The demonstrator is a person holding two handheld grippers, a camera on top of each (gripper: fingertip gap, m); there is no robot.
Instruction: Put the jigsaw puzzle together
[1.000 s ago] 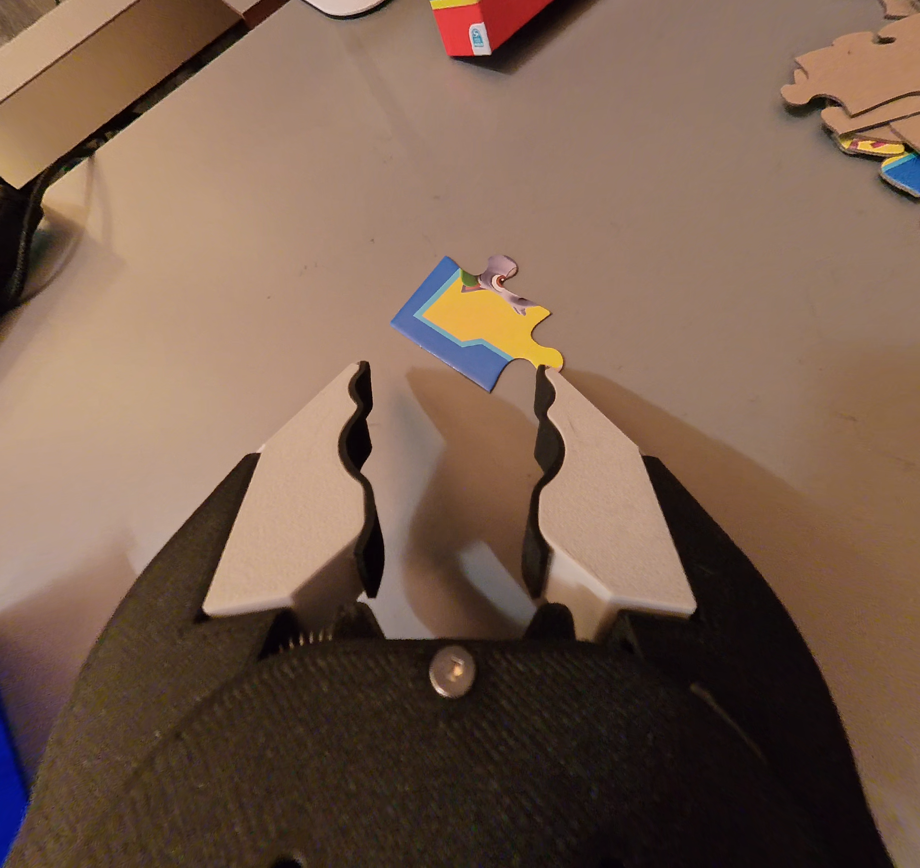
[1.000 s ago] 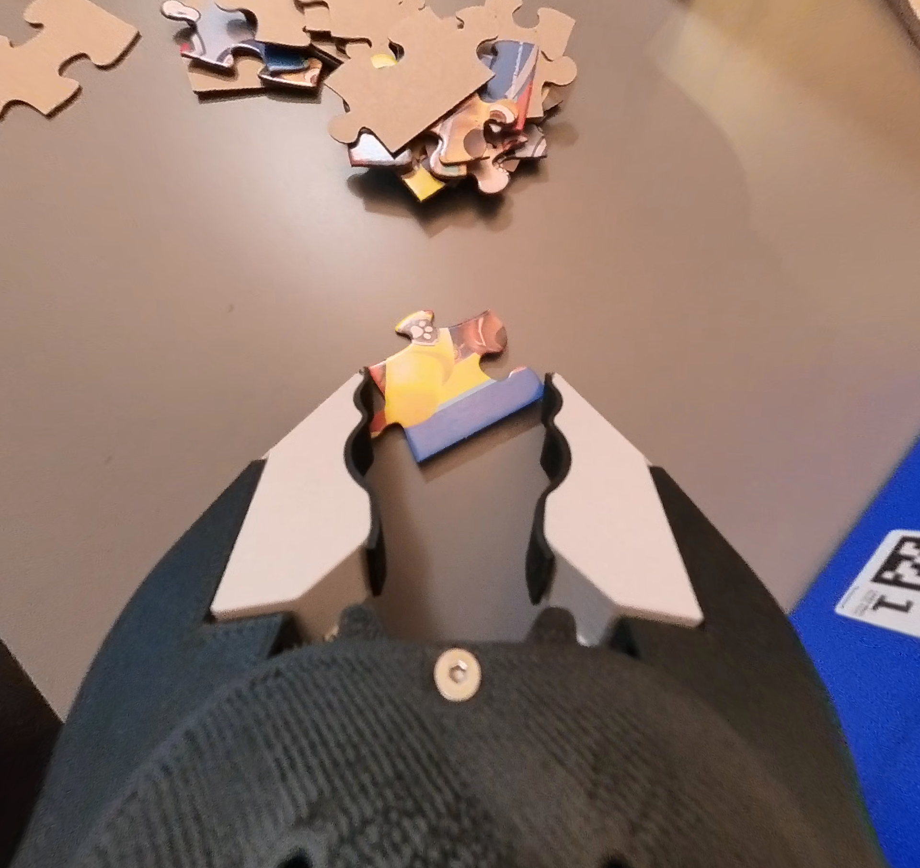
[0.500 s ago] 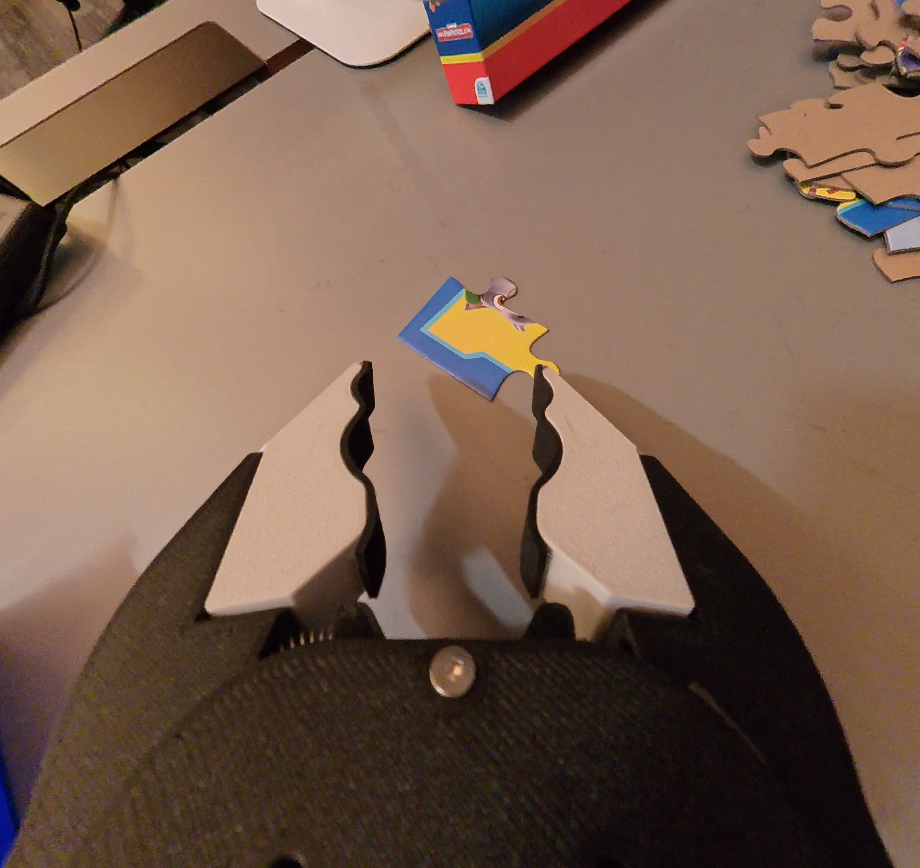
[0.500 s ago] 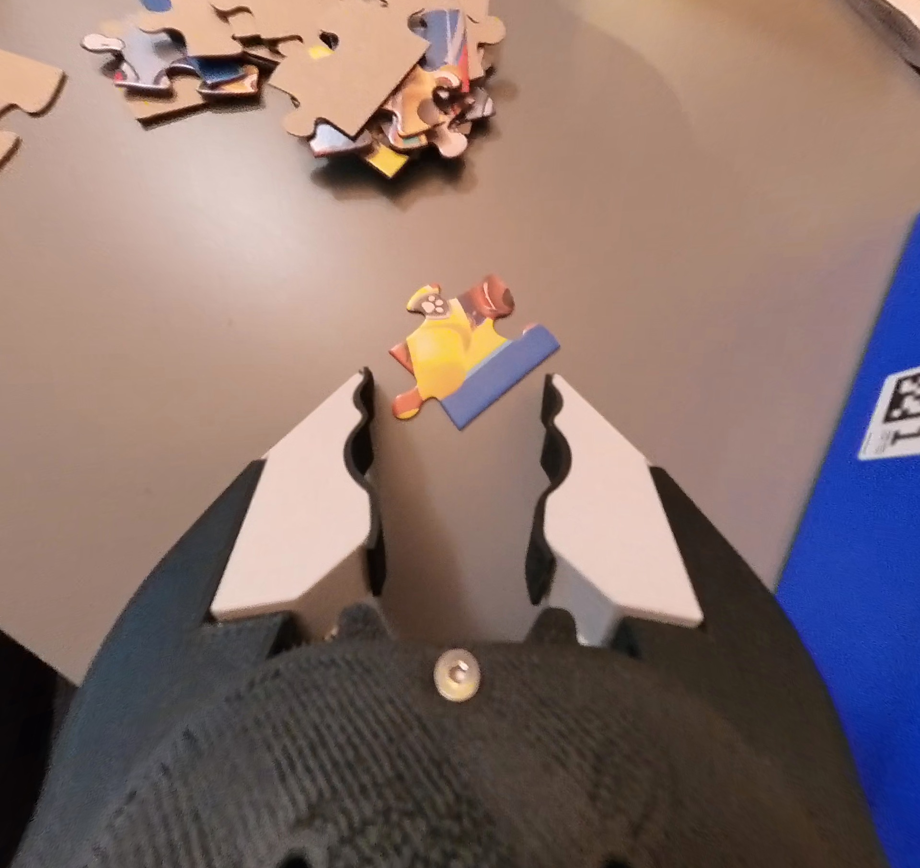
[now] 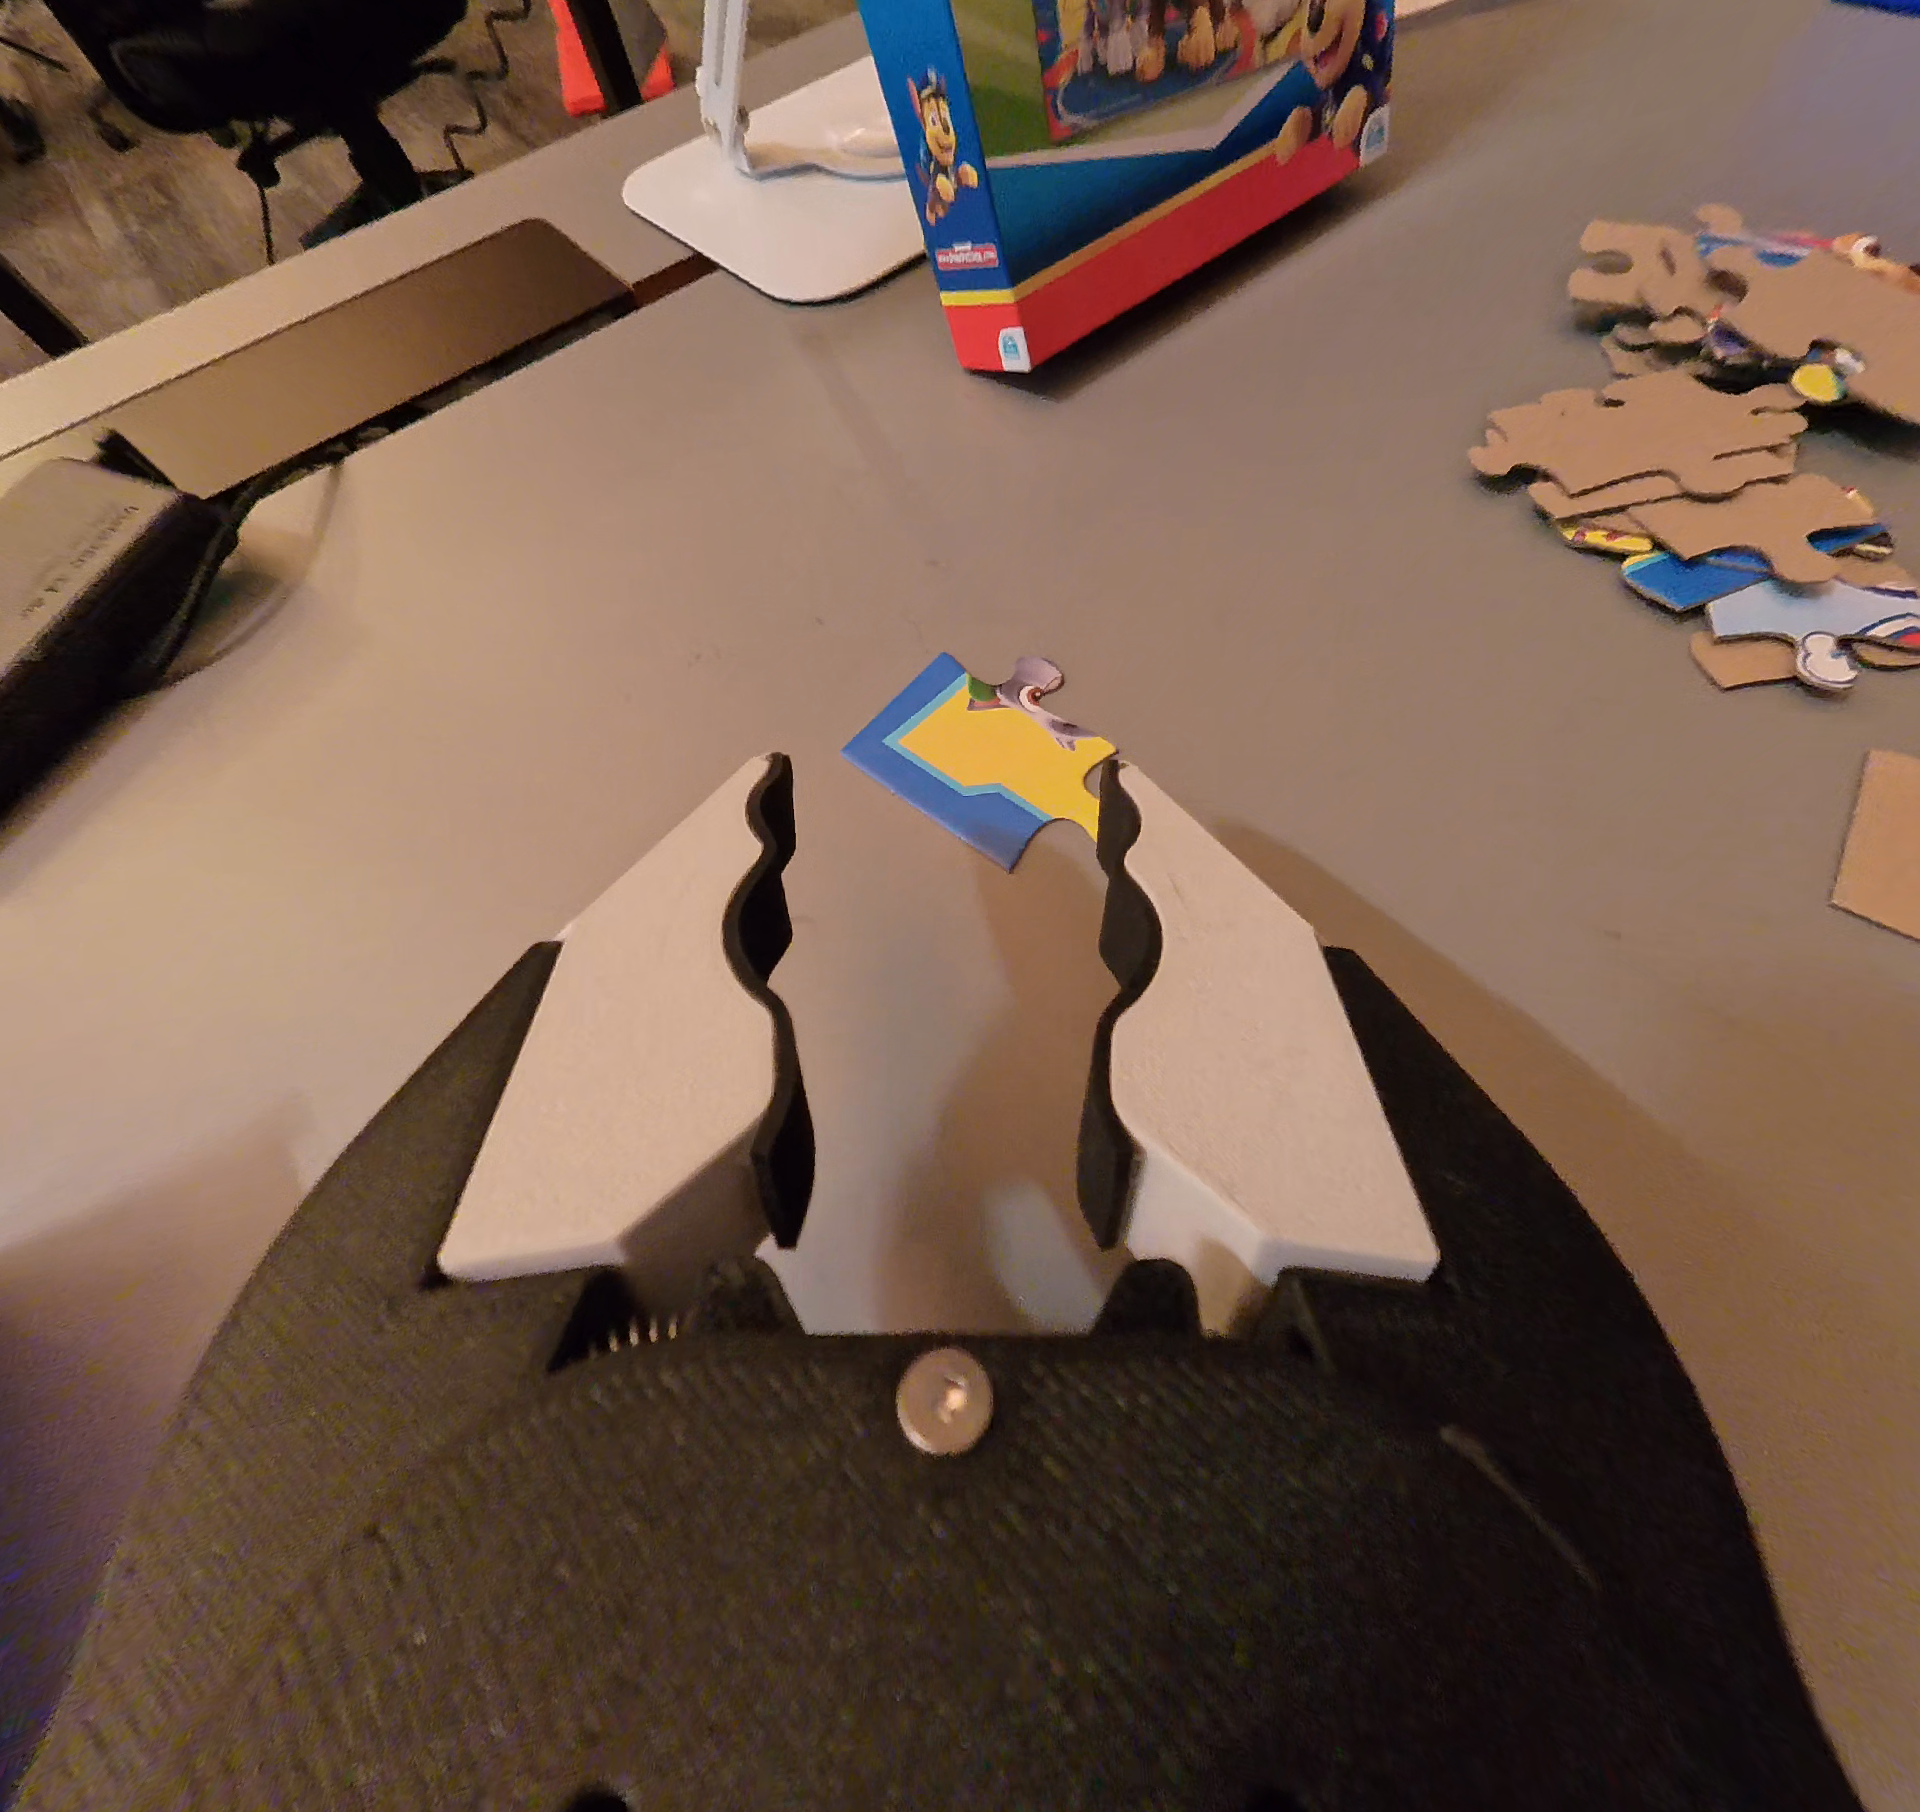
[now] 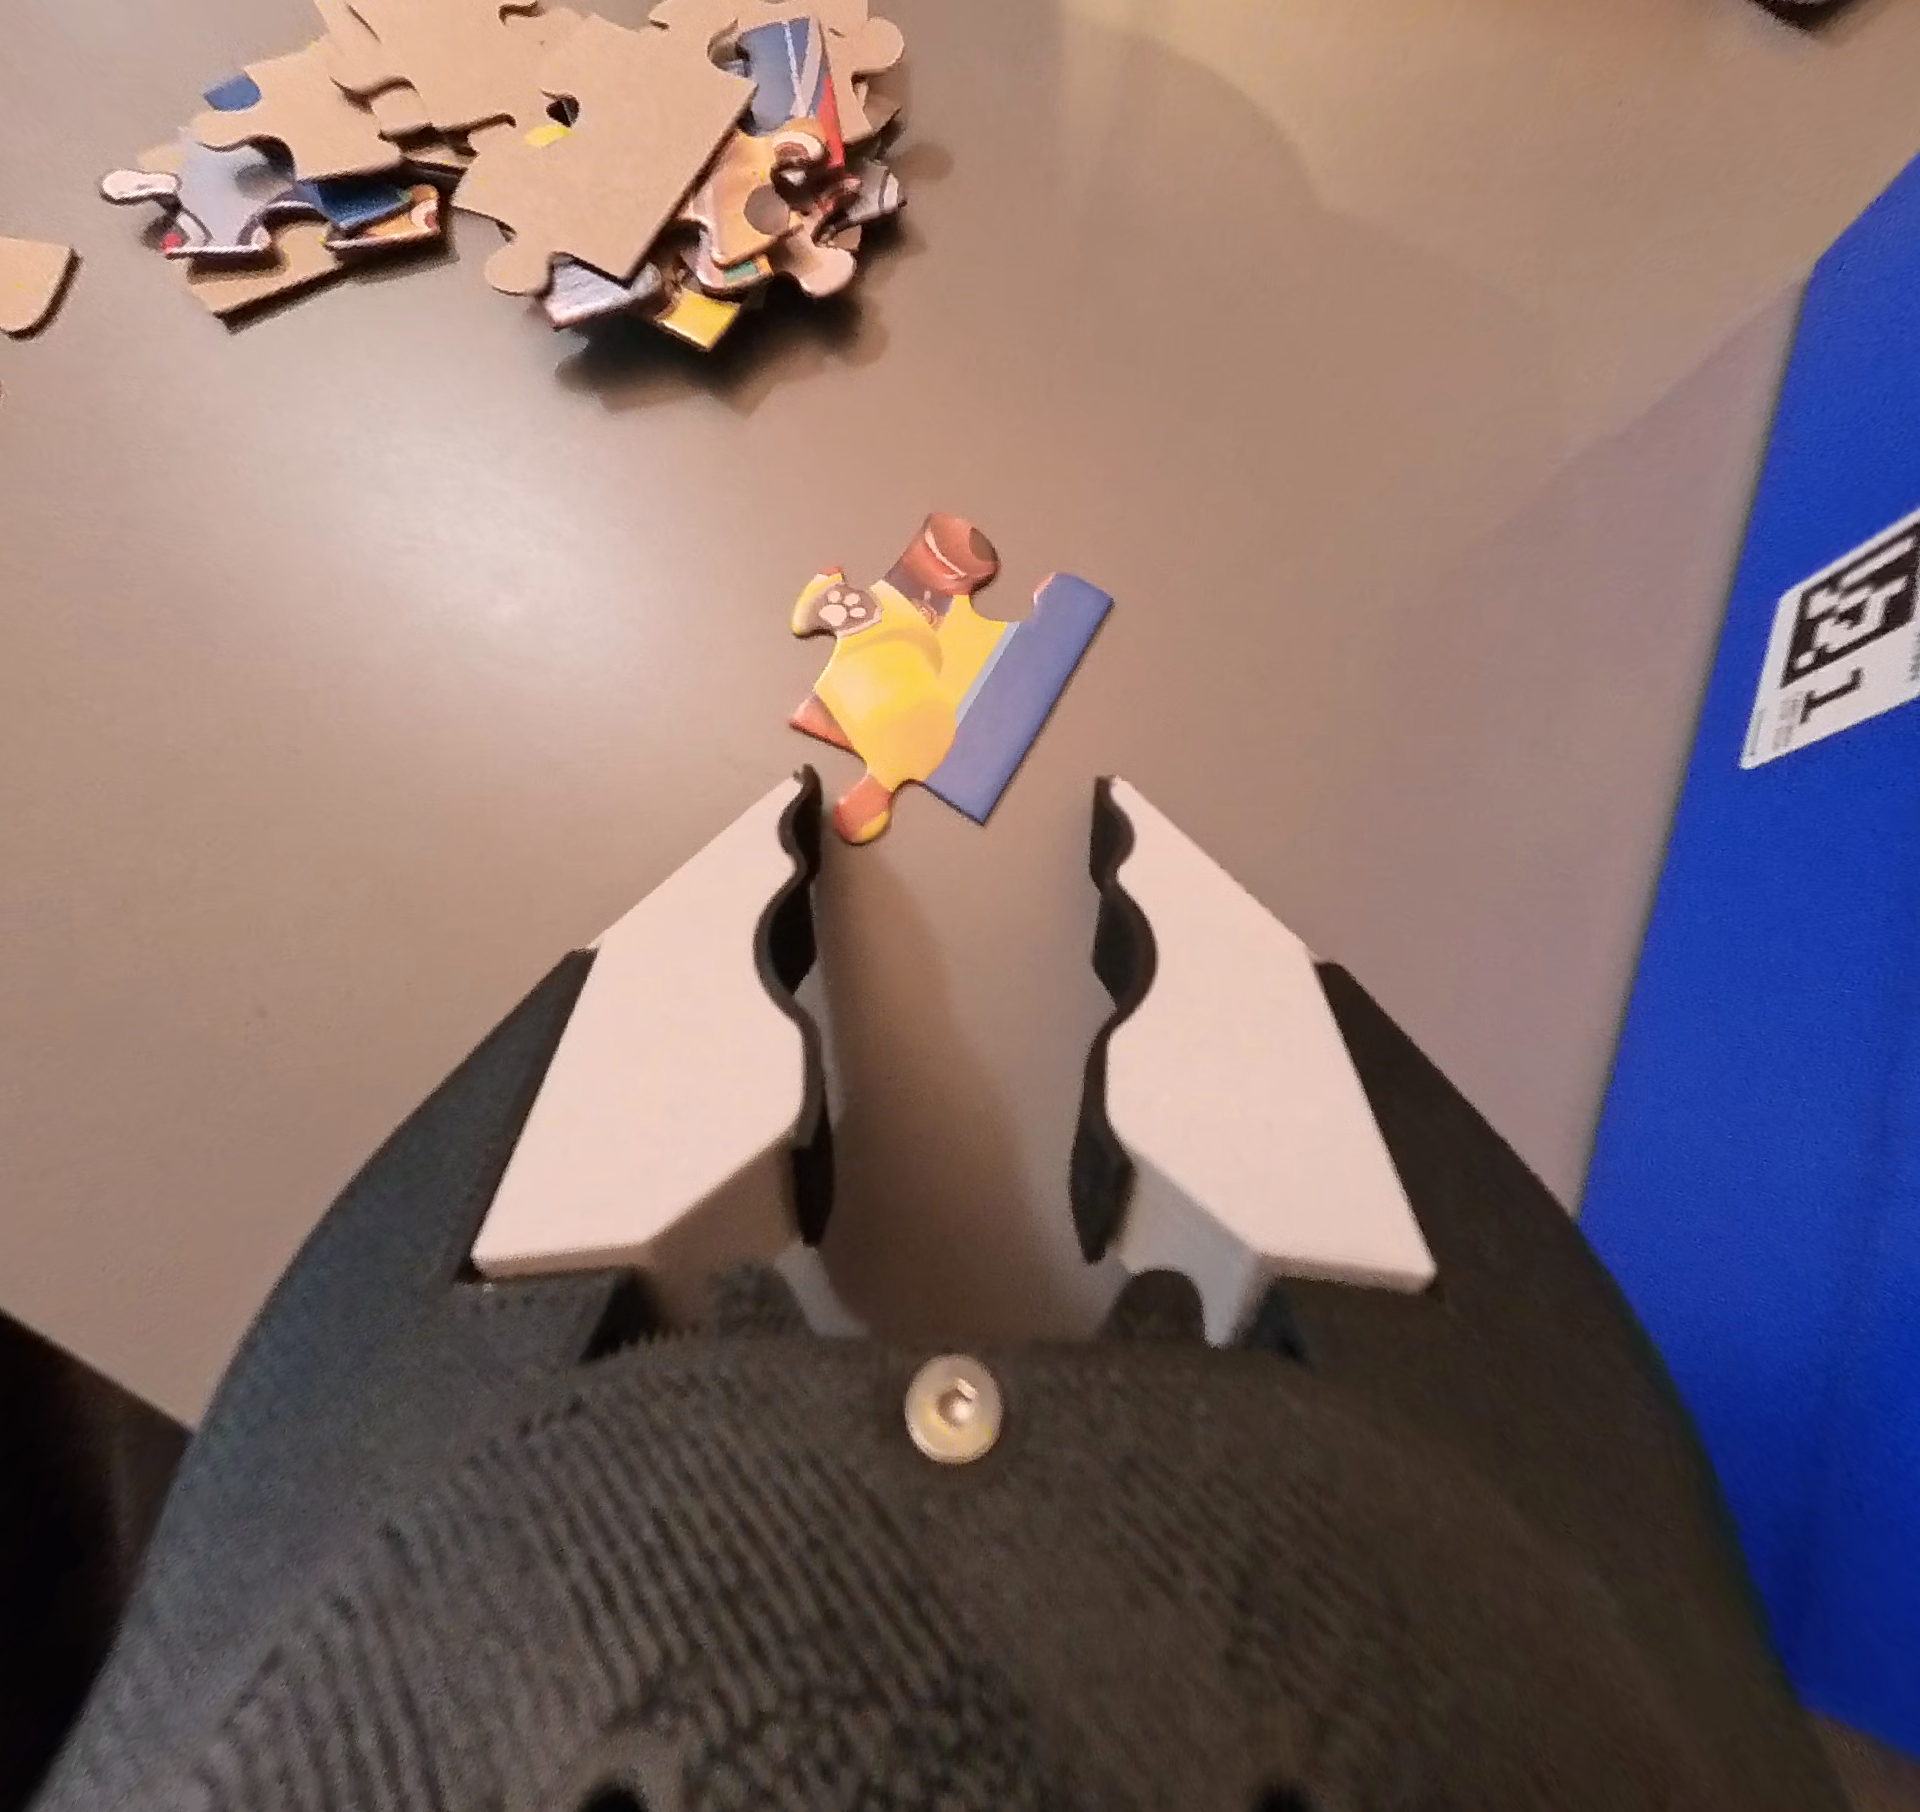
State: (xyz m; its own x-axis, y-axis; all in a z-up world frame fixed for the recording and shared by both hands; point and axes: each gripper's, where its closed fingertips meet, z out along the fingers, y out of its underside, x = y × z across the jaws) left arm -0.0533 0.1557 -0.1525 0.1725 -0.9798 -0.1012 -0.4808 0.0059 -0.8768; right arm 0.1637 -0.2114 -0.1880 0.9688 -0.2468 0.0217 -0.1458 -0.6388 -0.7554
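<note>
In the left wrist view my left gripper [image 5: 943, 775] is open and holds nothing, low over the grey table [image 5: 520, 723]. A blue and yellow puzzle piece [image 5: 987, 760] lies flat just ahead of it. The right fingertip [image 5: 1117, 806] covers the piece's near tab. In the right wrist view my right gripper [image 6: 956, 786] is open and holds nothing. A yellow, blue and brown puzzle piece [image 6: 935, 682] lies on the table just beyond its fingertips, its lower tab close to the left fingertip [image 6: 800, 806].
A colourful puzzle box [image 5: 1122, 100] stands at the back beside a white lamp base [image 5: 790, 224]. A heap of puzzle pieces, mostly face down, lies to the right [image 5: 1704, 474] and shows in the right wrist view [image 6: 582, 152]. A blue board with a printed marker [image 6: 1818, 827] lies at the right. One gripper's finger ends stand about 45 cm off the other's.
The right gripper drew back: the piece that sat between its fingertips now lies ahead of them, turned in view. Both jaws narrowed a little. The left view tilted up; its piece stayed put.
</note>
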